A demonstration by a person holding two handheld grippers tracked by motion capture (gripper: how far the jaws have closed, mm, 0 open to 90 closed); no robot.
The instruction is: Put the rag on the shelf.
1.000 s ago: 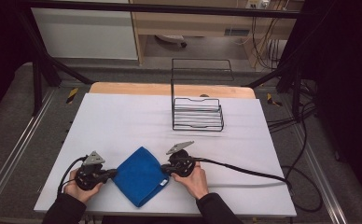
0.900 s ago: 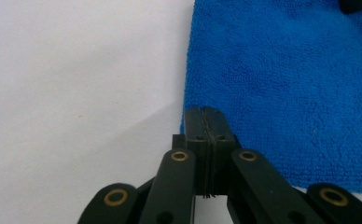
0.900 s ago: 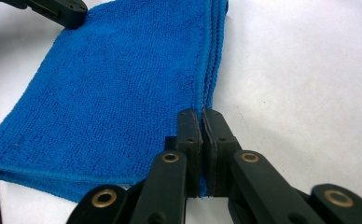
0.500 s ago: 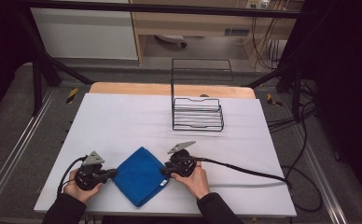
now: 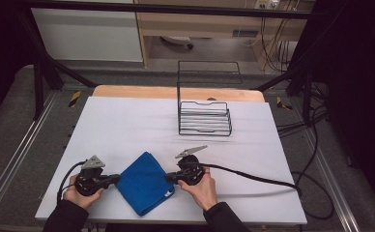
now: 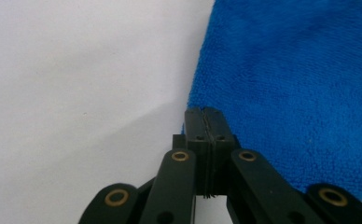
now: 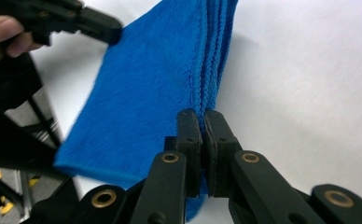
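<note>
While gripped at both corners: folded blue towel (image 5: 144, 182), near table (image 5: 127, 125) front edge
Left gripper (image 6: 206, 122): fingers clamped on towel corner
Right gripper (image 7: 202, 122): fingers pinching stacked layers
Risk: uneven lifting could slip layers, undoing fold

White table (image 5: 127, 121), blue towel (image 5: 144, 181), wire rack (image 5: 204, 118)

No readable text, label or number shows anywhere. A small white tag on the blue towel (image 5: 144, 181) is too small to read.
</note>
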